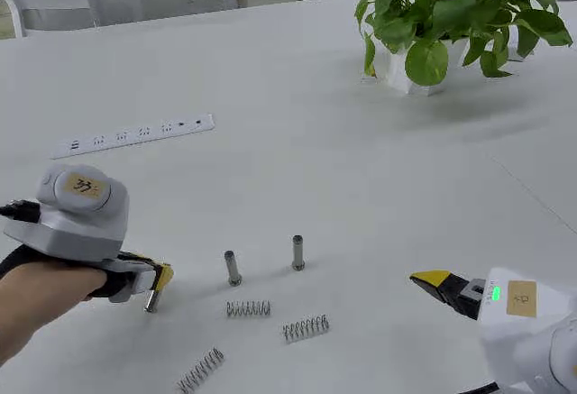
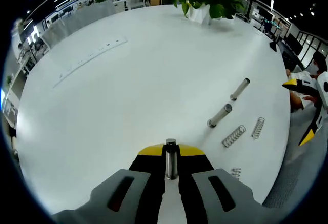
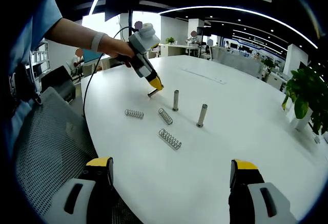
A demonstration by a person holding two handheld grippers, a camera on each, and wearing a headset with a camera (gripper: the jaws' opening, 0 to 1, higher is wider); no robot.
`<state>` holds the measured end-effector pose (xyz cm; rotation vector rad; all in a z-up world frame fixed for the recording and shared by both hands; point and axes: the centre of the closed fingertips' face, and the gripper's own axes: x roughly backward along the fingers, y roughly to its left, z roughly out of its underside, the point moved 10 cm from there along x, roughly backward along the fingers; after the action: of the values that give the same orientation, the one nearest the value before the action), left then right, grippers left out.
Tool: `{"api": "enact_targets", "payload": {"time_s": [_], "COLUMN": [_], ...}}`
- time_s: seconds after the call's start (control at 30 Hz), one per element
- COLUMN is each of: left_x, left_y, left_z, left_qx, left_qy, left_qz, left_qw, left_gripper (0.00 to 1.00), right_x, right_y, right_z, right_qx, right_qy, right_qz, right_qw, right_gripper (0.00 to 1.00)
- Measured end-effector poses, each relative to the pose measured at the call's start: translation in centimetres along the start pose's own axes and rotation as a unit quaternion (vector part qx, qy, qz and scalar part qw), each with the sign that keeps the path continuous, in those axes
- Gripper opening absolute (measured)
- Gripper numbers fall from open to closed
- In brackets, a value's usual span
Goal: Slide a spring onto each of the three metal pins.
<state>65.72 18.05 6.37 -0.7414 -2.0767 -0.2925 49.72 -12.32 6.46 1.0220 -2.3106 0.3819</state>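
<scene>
My left gripper is at the table's left, shut on a metal pin whose lower end is at the tabletop; that pin stands between its yellow-tipped jaws. Two more pins stand upright and bare to its right. Three springs lie flat in front of them. My right gripper hovers at the lower right, open, with nothing between its jaws. In its view the springs and pins lie ahead, well apart from it.
A white power strip lies at the back left. A potted green plant stands at the back right. Chairs sit beyond the far table edge. The white table spreads wide around the parts.
</scene>
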Motion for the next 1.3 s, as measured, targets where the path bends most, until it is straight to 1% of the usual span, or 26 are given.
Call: {"api": "enact_targets", "payload": {"time_s": [0.17, 0.27, 0.37, 0.43, 0.47, 0.63, 0.97, 1.13, 1.3], "left_x": [0.5, 0.7, 1.0, 1.0, 1.0, 1.3, 2.0, 2.1, 2.1], "left_y": [0.0, 0.0, -0.1, 0.0, 0.0, -0.1, -0.3, -0.5, -0.7], "left_z": [-0.1, -0.1, -0.3, -0.4, -0.4, -0.1, 0.9, 1.2, 1.3], "left_qx": [0.004, 0.001, 0.007, -0.003, -0.002, -0.002, -0.006, -0.019, -0.028], "left_qy": [-0.008, -0.010, -0.017, -0.018, -0.018, -0.017, -0.021, -0.027, -0.027], "left_qz": [0.001, 0.000, 0.004, 0.001, 0.000, 0.000, -0.003, -0.006, -0.007], "left_qw": [1.0000, 1.0000, 0.9998, 0.9998, 0.9998, 0.9999, 0.9998, 0.9994, 0.9992], "left_gripper": [0.04, 0.04, 0.04, 0.04, 0.04, 0.04, 0.04, 0.04, 0.05], "right_x": [-0.1, -0.1, -0.2, -0.3, -0.3, -0.3, -0.5, -0.6, -0.5], "right_y": [0.2, 0.3, 0.4, 0.5, 0.5, 0.5, 0.7, 0.8, 0.8], "right_z": [0.1, 0.0, 0.0, 0.0, 0.0, -0.1, -0.2, -0.2, -0.2], "right_qx": [0.000, 0.000, 0.000, 0.001, 0.001, 0.002, 0.006, 0.007, 0.008], "right_qy": [0.003, 0.002, 0.003, 0.003, 0.002, 0.001, 0.002, 0.003, 0.004], "right_qz": [-0.004, -0.007, -0.008, -0.010, -0.010, -0.011, -0.016, -0.017, -0.017], "right_qw": [1.0000, 1.0000, 1.0000, 1.0000, 0.9999, 0.9999, 0.9999, 0.9998, 0.9998], "right_gripper": [0.95, 0.95, 0.95, 0.95, 0.95, 0.95, 0.95, 0.95, 0.95]}}
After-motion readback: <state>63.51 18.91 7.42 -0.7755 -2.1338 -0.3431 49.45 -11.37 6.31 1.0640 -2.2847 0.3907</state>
